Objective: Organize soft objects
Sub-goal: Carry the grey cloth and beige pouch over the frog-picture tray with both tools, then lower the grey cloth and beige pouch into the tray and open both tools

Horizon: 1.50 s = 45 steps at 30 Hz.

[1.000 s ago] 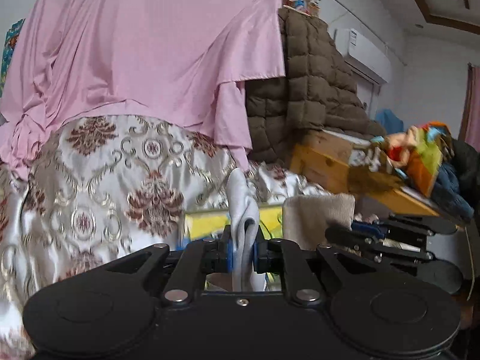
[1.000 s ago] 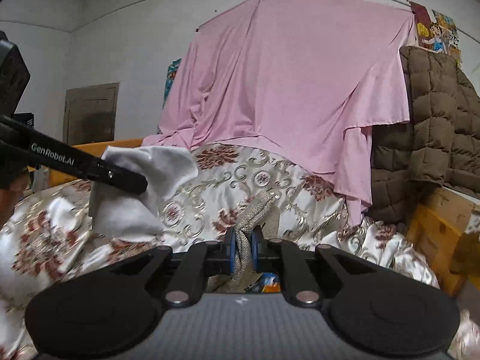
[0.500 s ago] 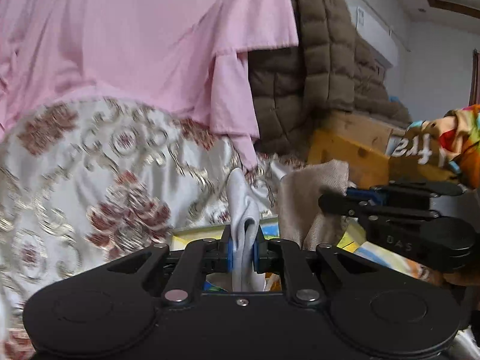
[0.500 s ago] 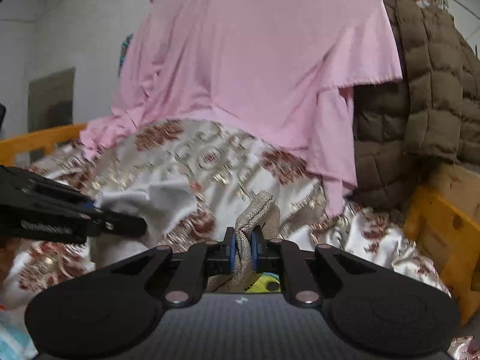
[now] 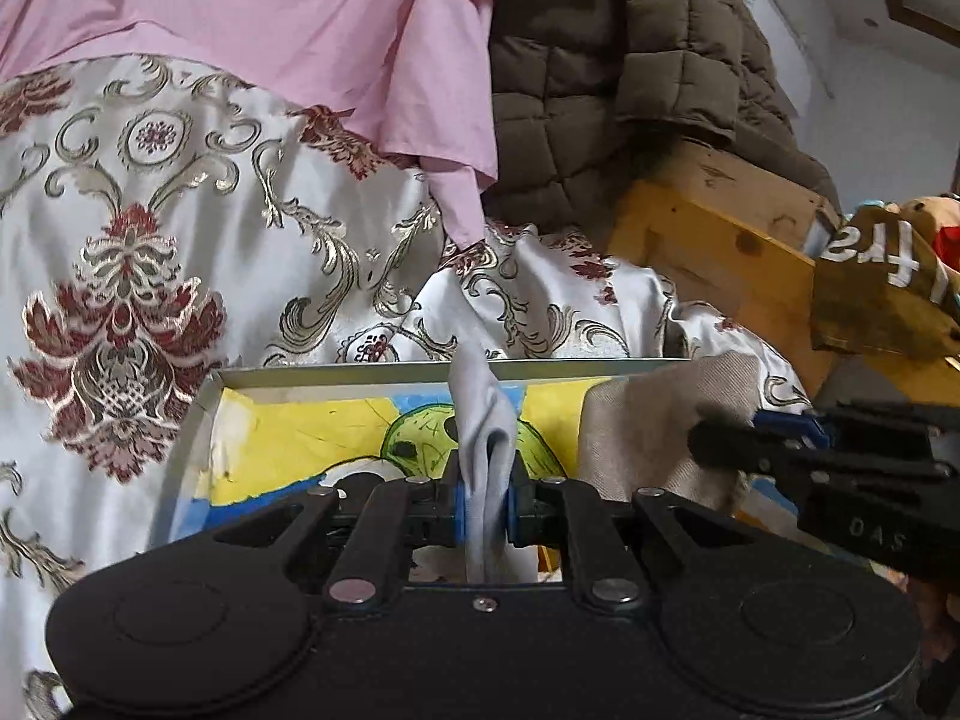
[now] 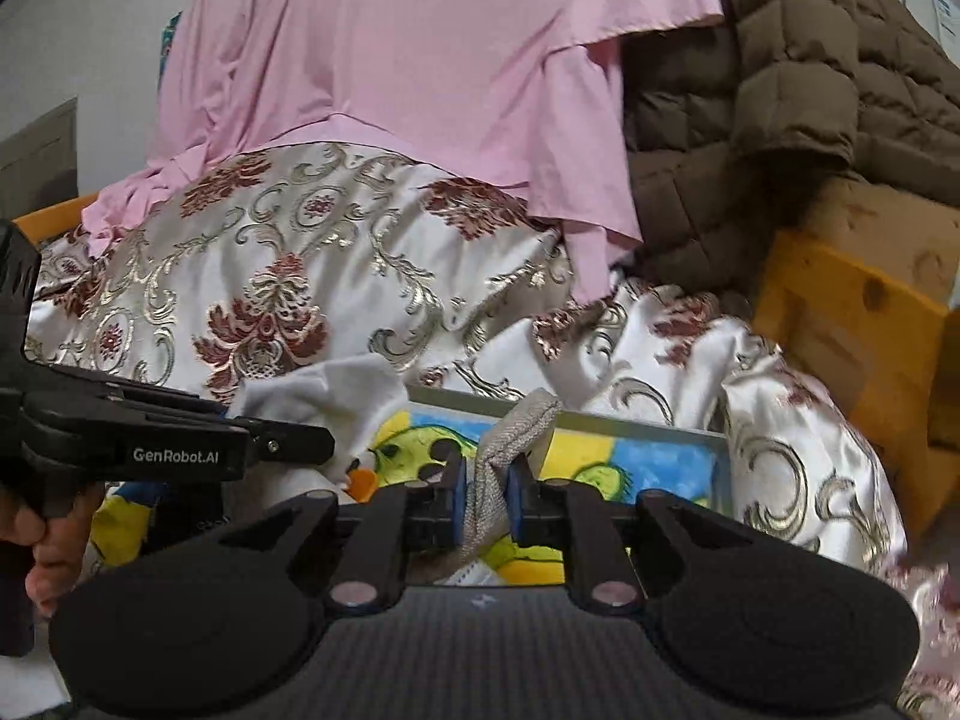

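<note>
My left gripper (image 5: 485,510) is shut on a pale grey cloth (image 5: 480,420) that stands up between its blue pads. My right gripper (image 6: 486,504) holds a beige woven cloth (image 6: 510,438); its jaws are opening, with the cloth still touching both pads. Both hang just over a shallow tray (image 5: 360,373) printed with a yellow, blue and green cartoon. The left wrist view shows the right gripper (image 5: 720,450) at the right with the beige cloth (image 5: 648,420) draped from it. The right wrist view shows the left gripper (image 6: 312,444) at the left with its pale cloth (image 6: 324,396).
A white satin quilt with red and gold patterns (image 5: 150,240) is heaped behind the tray (image 6: 630,423). Above it hang a pink sheet (image 6: 450,60) and a brown quilted jacket (image 6: 810,90). A wooden frame (image 5: 720,240) stands at the right. A hand (image 6: 36,540) grips the left gripper's handle.
Both grippers have sunk and moved forward with their cloths, so the printed tray now lies close under them. The right gripper's pads have parted slightly.
</note>
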Tool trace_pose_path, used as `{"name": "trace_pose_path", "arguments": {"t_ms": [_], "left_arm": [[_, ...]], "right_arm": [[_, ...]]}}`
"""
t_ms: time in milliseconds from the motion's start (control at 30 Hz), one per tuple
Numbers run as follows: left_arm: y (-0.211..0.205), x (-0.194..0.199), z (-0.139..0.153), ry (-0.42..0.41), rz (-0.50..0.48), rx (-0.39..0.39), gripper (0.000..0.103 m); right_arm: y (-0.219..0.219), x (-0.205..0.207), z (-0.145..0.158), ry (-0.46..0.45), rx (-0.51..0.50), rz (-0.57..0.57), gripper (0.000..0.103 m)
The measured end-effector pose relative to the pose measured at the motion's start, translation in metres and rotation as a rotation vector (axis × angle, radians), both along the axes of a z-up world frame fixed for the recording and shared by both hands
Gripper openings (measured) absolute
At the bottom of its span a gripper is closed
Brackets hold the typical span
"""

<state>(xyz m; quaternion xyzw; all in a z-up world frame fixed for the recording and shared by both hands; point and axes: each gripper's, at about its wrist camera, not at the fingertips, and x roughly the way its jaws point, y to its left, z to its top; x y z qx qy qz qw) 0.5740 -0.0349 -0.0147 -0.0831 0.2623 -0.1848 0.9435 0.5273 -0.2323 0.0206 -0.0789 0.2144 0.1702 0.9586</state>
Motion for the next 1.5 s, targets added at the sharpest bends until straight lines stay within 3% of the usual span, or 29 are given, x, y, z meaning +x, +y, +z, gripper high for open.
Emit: {"name": "trace_pose_path", "arguments": {"t_ms": [333, 433, 700, 833, 1000, 1233, 1300, 1500], "left_arm": [[-0.005, 0.004, -0.009, 0.045, 0.034, 0.018, 0.015], [-0.002, 0.003, -0.011, 0.069, 0.055, 0.027, 0.022], [0.002, -0.017, -0.007, 0.07, 0.088, 0.062, 0.049], [0.008, -0.031, 0.004, 0.044, 0.109, 0.06, 0.057], [0.018, -0.055, 0.022, -0.001, 0.137, 0.032, 0.075], [0.025, -0.106, 0.053, -0.084, 0.142, 0.023, 0.083], [0.027, -0.125, 0.062, -0.113, 0.152, 0.015, 0.094], [0.028, -0.174, 0.083, -0.184, 0.129, 0.005, 0.096]], "right_arm": [[-0.002, -0.004, -0.005, 0.002, -0.016, -0.02, 0.029], [-0.003, -0.007, -0.005, 0.006, -0.016, -0.031, 0.031], [-0.004, -0.019, 0.001, 0.008, -0.026, -0.051, 0.054], [-0.003, -0.032, 0.008, -0.007, -0.03, -0.055, 0.059], [-0.005, -0.05, 0.023, -0.021, -0.014, -0.065, 0.068], [-0.003, -0.088, 0.047, -0.054, 0.023, -0.071, 0.082], [-0.001, -0.102, 0.053, -0.067, 0.036, -0.07, 0.084], [0.004, -0.145, 0.072, -0.105, 0.054, -0.063, 0.09]]}}
